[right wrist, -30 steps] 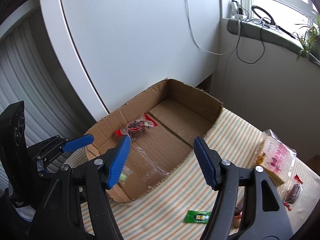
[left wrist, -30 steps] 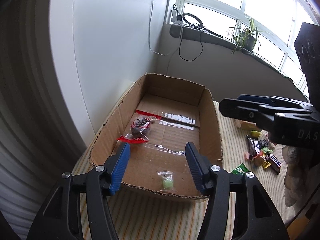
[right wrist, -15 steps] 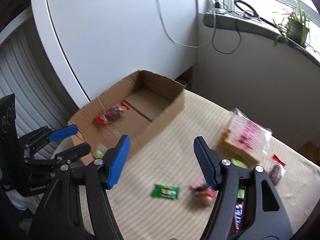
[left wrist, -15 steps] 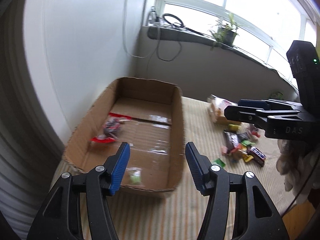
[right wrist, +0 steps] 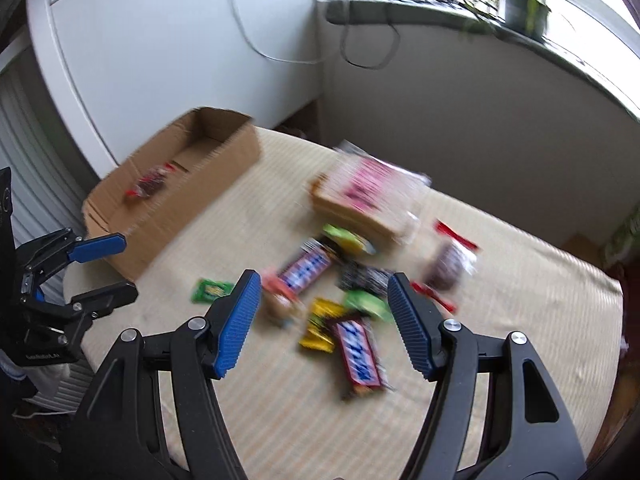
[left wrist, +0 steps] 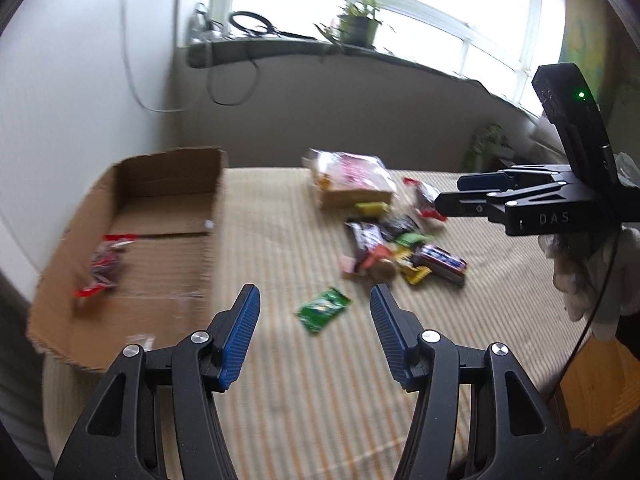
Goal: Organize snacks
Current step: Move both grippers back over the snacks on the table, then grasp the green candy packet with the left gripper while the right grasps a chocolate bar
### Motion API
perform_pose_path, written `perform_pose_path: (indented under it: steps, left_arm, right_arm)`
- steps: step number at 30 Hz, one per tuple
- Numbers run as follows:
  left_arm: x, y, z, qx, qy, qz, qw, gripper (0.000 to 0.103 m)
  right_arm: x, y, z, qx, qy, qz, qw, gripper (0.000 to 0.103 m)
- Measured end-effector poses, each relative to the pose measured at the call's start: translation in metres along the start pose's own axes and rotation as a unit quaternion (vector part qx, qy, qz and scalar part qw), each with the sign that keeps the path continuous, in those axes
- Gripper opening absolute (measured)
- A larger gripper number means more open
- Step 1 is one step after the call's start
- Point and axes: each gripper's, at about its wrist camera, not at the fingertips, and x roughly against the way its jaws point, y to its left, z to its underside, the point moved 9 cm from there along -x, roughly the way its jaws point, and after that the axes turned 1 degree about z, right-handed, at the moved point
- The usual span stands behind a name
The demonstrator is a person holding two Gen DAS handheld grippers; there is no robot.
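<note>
Both tongs, left gripper (left wrist: 315,338) and right gripper (right wrist: 324,322), gape empty; snack pile (right wrist: 340,292) lies right of cardboard box (right wrist: 224,160), so my right pinch risks nipping two overlapping wrappers together.

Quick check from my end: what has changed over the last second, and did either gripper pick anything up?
Both grippers swung away from the cardboard box toward the loose snack pile. The left gripper now hangs above the green packet; the right gripper hangs above the pile. Nothing was taken hold of or let go: both stay open and empty. The box, the red-edged packet in it and the snacks lie as before.
</note>
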Motion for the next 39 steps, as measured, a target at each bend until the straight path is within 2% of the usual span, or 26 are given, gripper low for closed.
perform_pose_path:
  steps: [5, 13, 17, 20, 30, 39]
  left_arm:
    - [-0.019, -0.008, 0.005, -0.015, 0.021, 0.007, 0.9996, 0.057]
    - [-0.051, -0.012, 0.014, -0.031, 0.064, 0.022, 0.9972, 0.052]
    - [-0.065, -0.01, 0.014, -0.023, 0.077, 0.025, 0.9965, 0.051]
    - [-0.074, -0.011, 0.016, -0.025, 0.085, 0.024, 0.9958, 0.051]
    - [-0.094, -0.002, 0.017, 0.004, 0.104, 0.026, 0.9942, 0.051]
    - [-0.085, -0.012, 0.027, -0.032, 0.119, 0.029, 0.992, 0.049]
  right_arm:
    - [-0.004, -0.023, 0.029, -0.007, 0.027, 0.002, 1.0, 0.069]
    - [-0.017, -0.025, 0.062, -0.005, 0.048, -0.005, 0.999, 0.068]
    - [-0.02, -0.022, 0.067, -0.002, 0.05, -0.007, 0.999, 0.068]
    - [-0.021, -0.022, 0.068, -0.006, 0.051, -0.012, 0.999, 0.06]
    - [-0.03, -0.023, 0.071, -0.016, 0.06, -0.02, 0.998, 0.059]
    - [-0.042, -0.018, 0.071, -0.009, 0.072, -0.024, 0.997, 0.058]
